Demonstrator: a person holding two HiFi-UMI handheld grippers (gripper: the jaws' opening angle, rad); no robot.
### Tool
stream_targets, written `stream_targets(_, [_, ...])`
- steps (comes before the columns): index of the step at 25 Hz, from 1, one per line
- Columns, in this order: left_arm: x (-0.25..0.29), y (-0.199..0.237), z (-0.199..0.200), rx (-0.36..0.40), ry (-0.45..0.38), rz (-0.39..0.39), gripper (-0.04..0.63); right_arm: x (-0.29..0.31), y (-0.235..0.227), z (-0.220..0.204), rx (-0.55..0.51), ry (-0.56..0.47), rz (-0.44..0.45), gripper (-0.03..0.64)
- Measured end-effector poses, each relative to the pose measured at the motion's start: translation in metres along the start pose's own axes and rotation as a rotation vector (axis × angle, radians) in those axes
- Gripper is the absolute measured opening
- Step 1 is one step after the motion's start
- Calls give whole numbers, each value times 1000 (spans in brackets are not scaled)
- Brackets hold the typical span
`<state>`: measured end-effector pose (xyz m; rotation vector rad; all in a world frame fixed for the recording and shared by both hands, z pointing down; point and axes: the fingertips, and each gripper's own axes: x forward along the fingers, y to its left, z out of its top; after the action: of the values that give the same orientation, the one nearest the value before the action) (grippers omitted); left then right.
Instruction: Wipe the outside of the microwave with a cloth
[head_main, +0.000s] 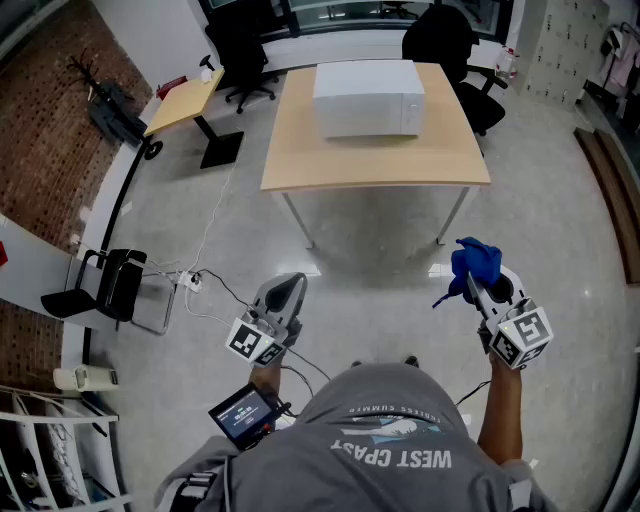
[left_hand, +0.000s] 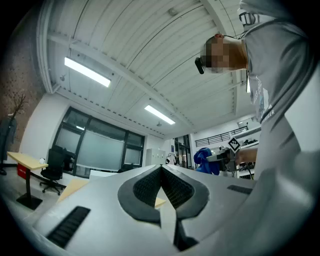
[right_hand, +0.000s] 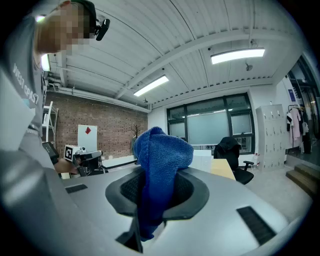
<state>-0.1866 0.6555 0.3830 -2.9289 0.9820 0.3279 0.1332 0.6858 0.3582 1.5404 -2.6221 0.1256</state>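
Note:
The white microwave (head_main: 368, 97) stands on a light wooden table (head_main: 330, 165) far ahead of me. A blue cloth (head_main: 474, 265) is bunched in my right gripper (head_main: 478, 283), which is shut on it; the cloth (right_hand: 161, 172) fills the space between the jaws and hangs out below. My left gripper (head_main: 289, 292) is shut with nothing in it, its pads (left_hand: 150, 187) pressed together. Both grippers are held level at waist height, well short of the table. From the left gripper view the right gripper with its cloth (left_hand: 205, 160) shows off to the side.
Black office chairs (head_main: 455, 50) stand behind the table. A smaller desk (head_main: 185, 100) is at the back left. A black stool (head_main: 115, 285) and loose cables (head_main: 205, 285) lie on the floor at left. Open grey floor separates me from the table.

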Motion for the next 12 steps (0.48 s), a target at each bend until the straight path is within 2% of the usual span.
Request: stream_targets(12, [5,5,-4,-21,8,-23,23,2,0,-3,26,1,-21,91])
